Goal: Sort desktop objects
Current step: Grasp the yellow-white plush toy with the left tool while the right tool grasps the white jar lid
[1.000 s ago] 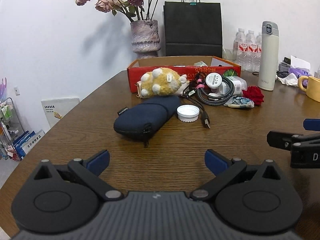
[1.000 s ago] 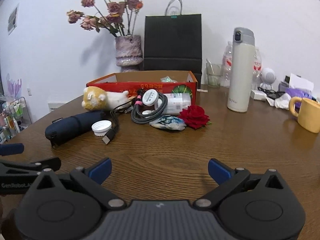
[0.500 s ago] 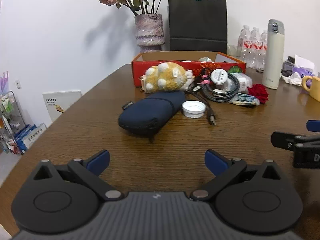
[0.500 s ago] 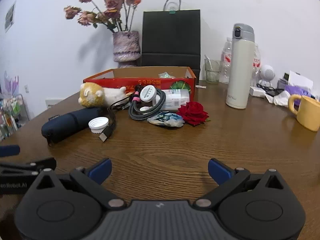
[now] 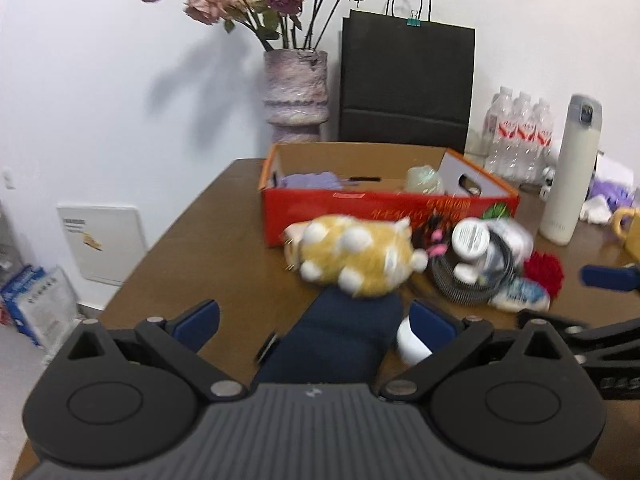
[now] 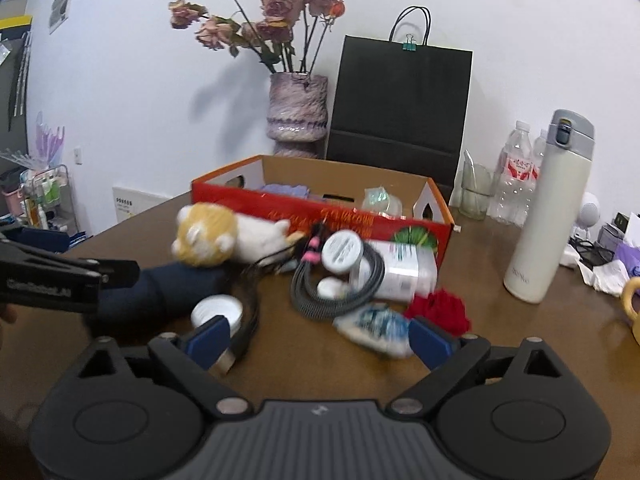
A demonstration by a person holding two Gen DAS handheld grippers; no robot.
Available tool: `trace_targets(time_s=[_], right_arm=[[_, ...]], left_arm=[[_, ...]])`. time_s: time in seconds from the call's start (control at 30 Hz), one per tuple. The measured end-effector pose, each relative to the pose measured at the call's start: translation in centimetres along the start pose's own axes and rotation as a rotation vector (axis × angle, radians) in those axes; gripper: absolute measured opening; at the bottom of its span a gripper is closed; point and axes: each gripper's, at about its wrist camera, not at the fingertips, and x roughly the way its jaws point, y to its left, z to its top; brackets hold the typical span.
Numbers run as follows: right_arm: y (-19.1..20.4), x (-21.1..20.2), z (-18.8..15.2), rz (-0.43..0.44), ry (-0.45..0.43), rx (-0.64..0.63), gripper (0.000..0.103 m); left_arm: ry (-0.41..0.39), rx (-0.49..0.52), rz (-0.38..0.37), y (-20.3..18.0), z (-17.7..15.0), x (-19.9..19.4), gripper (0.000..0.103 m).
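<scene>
Navy fabric pouch [image 5: 340, 336] lies on the brown wooden table [image 5: 224, 248], straight ahead of the left gripper [image 5: 316, 320], long axis running near-to-far along the fingers. Left jaws wide apart, straddling the pouch's near end, pads not touching, nothing held. Yellow-white plush toy [image 5: 356, 256] rests against its far end. Right gripper [image 6: 320, 334] jaws are closing, empty, over bare table right of the white plastic cap [image 6: 218, 310]. Left hand nearer the pouch.

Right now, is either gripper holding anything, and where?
Nothing held. Left gripper is open astride the pouch, pads clear. Right gripper is closing, nothing gripped.
</scene>
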Motion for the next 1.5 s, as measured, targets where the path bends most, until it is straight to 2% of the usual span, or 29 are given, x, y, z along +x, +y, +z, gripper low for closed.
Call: trace_targets(time_s=[0.03, 0.13, 0.17, 0.23, 0.3, 0.4, 0.43, 0.47, 0.5, 0.53, 0.57, 0.67, 0.77, 0.87, 1.17, 1.2, 1.23, 1.27, 1.33, 1.43, 1.5], right_arm=[[-0.2, 0.7, 0.5, 0.004, 0.003, -0.007, 0.086], [-0.6, 3.0, 1.8, 0.005, -0.033, -0.039, 0.083], [-0.5, 3.8, 2.1, -0.004, -0.041, -0.062, 0.076], [-0.1, 5.5, 2.8, -0.057, -0.069, -0.148, 0.068], [0.4, 6.9, 3.0, -0.093, -0.076, -0.241, 0.067], [0.7, 9.2, 3.2, -0.102, -0.041, -0.332, 0.063], [0.8, 10.0, 3.1, -0.102, -0.020, -0.353, 0.058], [1.0, 10.6, 3.0, -0.114, -0.008, -0.371, 0.047], [1.2, 11.2, 2.8, -0.121, 0.000, -0.386, 0.046], [1.7, 11.6, 2.6, -0.150, -0.005, -0.417, 0.045], [2.1, 11.9, 2.3, -0.184, -0.012, -0.446, 0.043], [3.0, 12.3, 1.8, -0.236, -0.036, -0.496, 0.041], [3.5, 12.2, 1.5, -0.266, -0.051, -0.536, 0.023], [3.1, 11.1, 1.7, -0.257, -0.055, -0.486, 0.018], [1.0, 7.7, 1.8, -0.152, -0.028, -0.253, 0.023], [0.6, 7.2, 1.7, -0.143, -0.033, -0.223, 0.020], [0.1, 6.8, 1.6, -0.139, -0.040, -0.188, 0.007], [-0.2, 6.4, 1.6, -0.132, -0.045, -0.160, 0.000], [-1.0, 5.6, 1.7, -0.084, -0.048, -0.110, 0.000], [-1.4, 4.1, 1.5, -0.114, -0.089, -0.073, 0.000], [-2.0, 3.0, 1.4, -0.102, -0.096, -0.034, 0.000]], left_arm=[[-0.001, -0.005, -0.011, -0.1, 0.5, 0.6, 0.103], [0.016, -0.036, -0.038, -0.4, 2.3, 2.8, 0.103], [0.018, -0.051, -0.045, -0.4, 2.9, 3.5, 0.103], [0.025, -0.076, -0.072, -0.6, 4.0, 4.8, 0.103], [0.044, -0.069, -0.081, -1.1, 4.9, 6.4, 0.103], [0.083, -0.054, -0.049, -1.5, 5.6, 8.7, 0.103], [0.096, -0.060, -0.041, -1.4, 5.7, 9.4, 0.103], [0.106, -0.068, -0.036, -1.2, 5.6, 9.9, 0.103], [0.120, -0.080, -0.034, -1.1, 5.5, 10.5, 0.102], [0.128, -0.092, -0.038, -0.9, 5.3, 10.9, 0.090], [0.139, -0.111, -0.043, -0.6, 5.1, 11.2, 0.072], [0.141, -0.138, -0.070, 0.0, 4.8, 11.2, 0.067], [0.118, -0.128, -0.059, 0.0, 4.9, 10.3, 0.056], [0.090, -0.130, -0.064, 0.3, 5.0, 9.3, 0.052], [-0.027, -0.161, -0.075, 1.4, 5.6, 4.2, 0.049], [-0.042, -0.169, -0.084, 1.7, 5.6, 3.2, 0.049], [-0.061, -0.174, -0.092, 1.9, 5.6, 2.2, 0.049], [-0.077, -0.178, -0.097, 2.1, 5.6, 1.3, 0.049], [-0.105, -0.194, -0.109, 2.5, 5.5, -0.5, 0.049], [-0.129, -0.228, -0.110, 3.2, 5.0, -2.9, 0.049], [-0.136, -0.230, -0.110, 3.4, 4.2, -4.3, 0.049]])
